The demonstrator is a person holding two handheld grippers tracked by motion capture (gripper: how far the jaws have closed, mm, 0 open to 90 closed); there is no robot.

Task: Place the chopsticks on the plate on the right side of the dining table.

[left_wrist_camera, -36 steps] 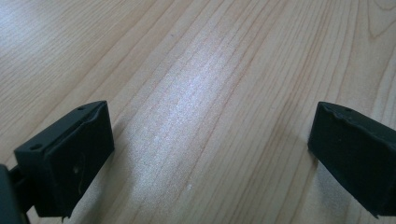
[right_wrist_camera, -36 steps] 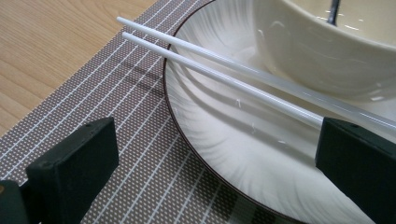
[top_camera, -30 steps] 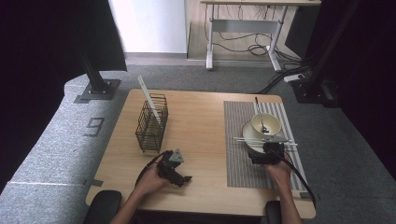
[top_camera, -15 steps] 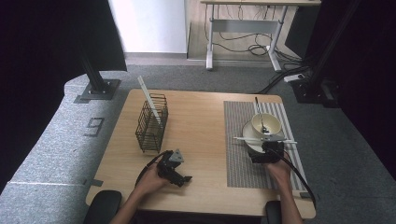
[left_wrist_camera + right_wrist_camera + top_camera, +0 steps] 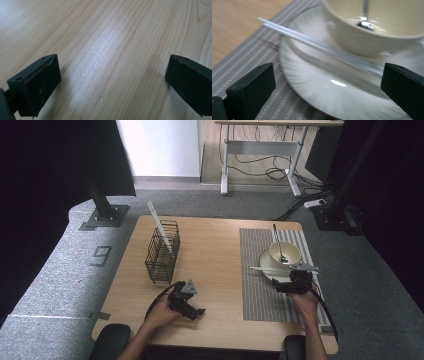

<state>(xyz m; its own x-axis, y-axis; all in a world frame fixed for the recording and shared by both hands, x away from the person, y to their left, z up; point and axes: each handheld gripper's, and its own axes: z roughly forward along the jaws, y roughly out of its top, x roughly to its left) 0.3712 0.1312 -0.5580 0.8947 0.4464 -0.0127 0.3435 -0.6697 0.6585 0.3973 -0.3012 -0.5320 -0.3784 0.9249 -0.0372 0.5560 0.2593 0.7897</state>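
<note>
A cream bowl (image 5: 284, 253) with a metal spoon (image 5: 278, 240) in it stands on a white plate (image 5: 265, 262) on a striped placemat (image 5: 265, 295). A pair of white chopsticks (image 5: 282, 268) lies across the plate's near rim. My right gripper (image 5: 286, 281) sits just in front of the plate, open. In the right gripper view its jaws (image 5: 327, 87) stand wide apart, with the chopsticks (image 5: 312, 42) and the plate (image 5: 317, 75) ahead and the bowl (image 5: 367, 37) behind. My left gripper (image 5: 196, 311) rests low over bare wood, open and empty (image 5: 112, 82).
A black wire basket (image 5: 161, 254) stands at the table's left middle with a white stick (image 5: 159, 231) leaning out of it. Bare wood (image 5: 215, 250) lies between basket and placemat. Grey carpet surrounds the table, and a dark post base (image 5: 104, 215) stands at the back left.
</note>
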